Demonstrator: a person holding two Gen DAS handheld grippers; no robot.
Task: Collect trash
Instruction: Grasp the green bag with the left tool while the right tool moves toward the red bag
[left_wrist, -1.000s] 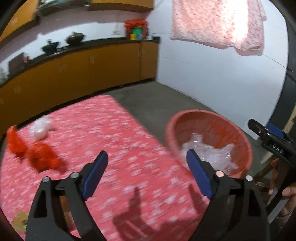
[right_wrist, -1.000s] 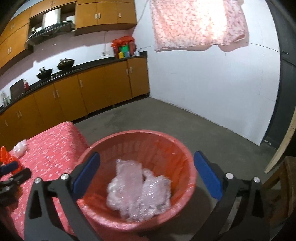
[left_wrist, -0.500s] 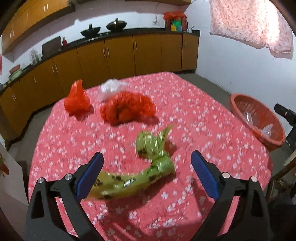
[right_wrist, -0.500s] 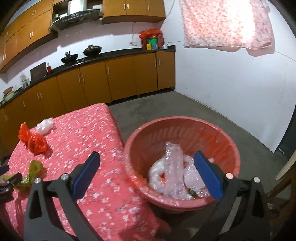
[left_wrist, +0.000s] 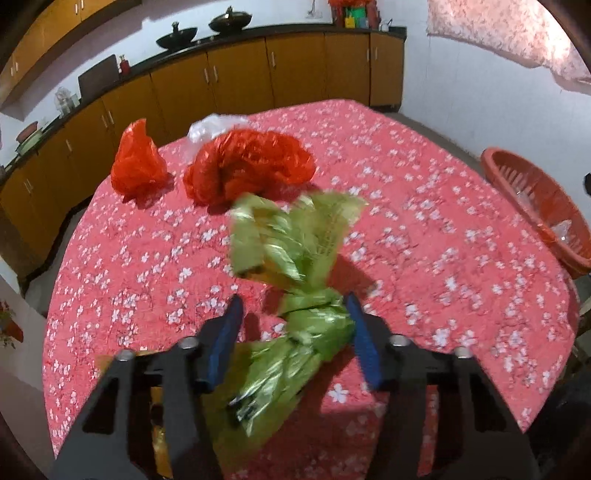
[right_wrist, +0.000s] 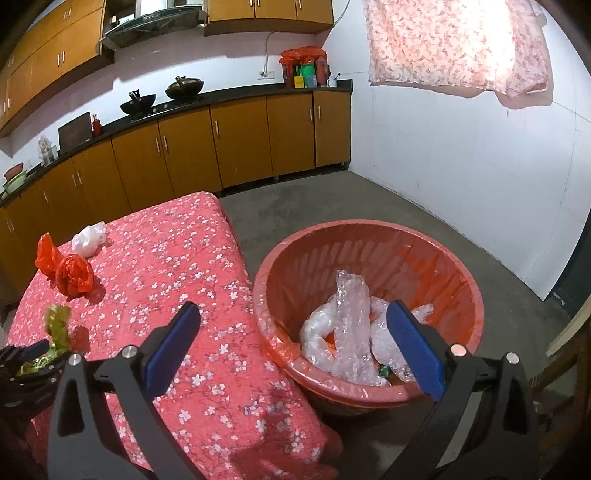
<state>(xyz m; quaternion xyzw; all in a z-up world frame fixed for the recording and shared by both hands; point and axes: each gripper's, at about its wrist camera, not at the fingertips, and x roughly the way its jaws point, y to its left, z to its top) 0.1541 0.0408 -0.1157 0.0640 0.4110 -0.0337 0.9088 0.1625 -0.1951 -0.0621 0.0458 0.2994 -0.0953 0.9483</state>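
A crumpled green plastic bag (left_wrist: 291, 258) lies on the red flowered tablecloth (left_wrist: 424, 206), its lower end between the fingers of my left gripper (left_wrist: 293, 317), which stands partly closed around it; the right pad touches it. Two red plastic bags (left_wrist: 251, 162) (left_wrist: 136, 162) and a clear white bag (left_wrist: 210, 127) lie farther back. My right gripper (right_wrist: 291, 332) is open and empty above the red basket (right_wrist: 373, 254), which holds clear bubble wrap (right_wrist: 347, 328). The green bag and left gripper show at the left edge of the right wrist view (right_wrist: 55, 325).
The basket stands on the floor off the table's right edge (left_wrist: 535, 199). Orange kitchen cabinets (right_wrist: 236, 140) run along the back wall. A wooden chair (right_wrist: 565, 369) is at the right. A flowered cloth (right_wrist: 454, 44) hangs on the white wall.
My left gripper has swung from the basket to the table, dropped onto the green bag and narrowed around it. My right gripper has drawn back from the basket, still open.
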